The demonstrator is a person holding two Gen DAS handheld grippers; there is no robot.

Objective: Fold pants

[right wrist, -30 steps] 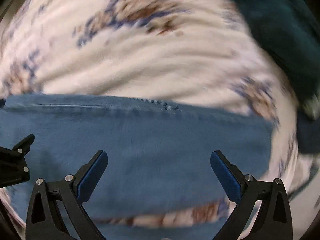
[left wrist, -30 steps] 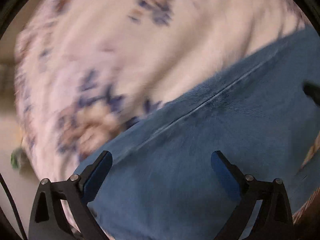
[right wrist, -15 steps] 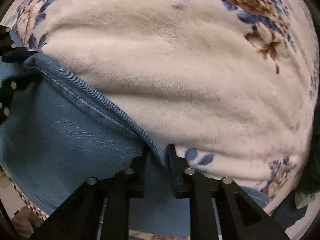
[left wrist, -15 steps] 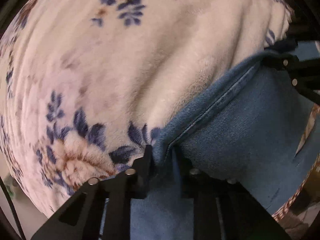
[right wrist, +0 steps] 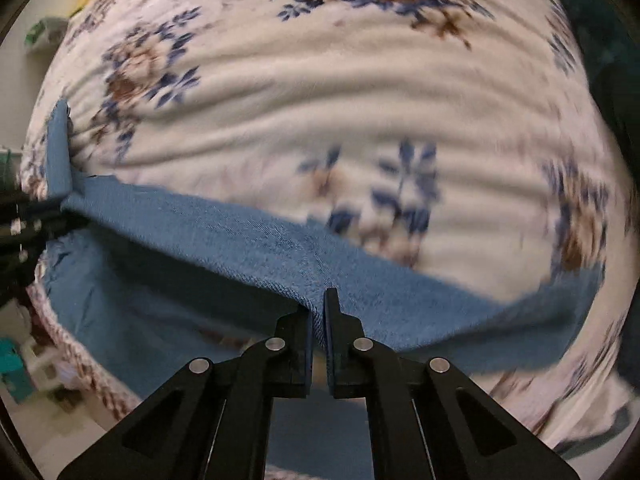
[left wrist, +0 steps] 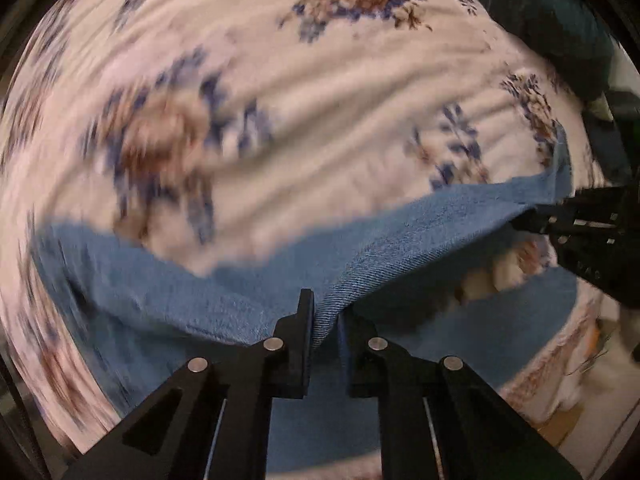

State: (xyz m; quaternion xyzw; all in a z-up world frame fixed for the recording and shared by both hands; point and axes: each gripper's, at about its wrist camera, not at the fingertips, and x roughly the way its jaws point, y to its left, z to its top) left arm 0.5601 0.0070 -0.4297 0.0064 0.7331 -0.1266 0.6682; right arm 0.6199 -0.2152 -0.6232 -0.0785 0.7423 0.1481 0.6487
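Observation:
Blue denim pants lie on a white floral blanket, with one edge lifted off it. My left gripper is shut on that lifted denim edge. In the right wrist view my right gripper is shut on the same edge of the pants. The fabric stretches taut between the two grippers. Each gripper shows in the other's view: the right one at the right border, the left one at the left border. The pants' lower layer hangs in shadow beneath.
The floral blanket covers a bed and fills most of both views. A dark teal fabric lies at the upper right. Past the bed's edge I see floor and small teal items at the lower left.
Both grippers went from wide open over the flat pants to shut on the denim edge. They have since risen, lifting the edge off the blanket and pulling it taut.

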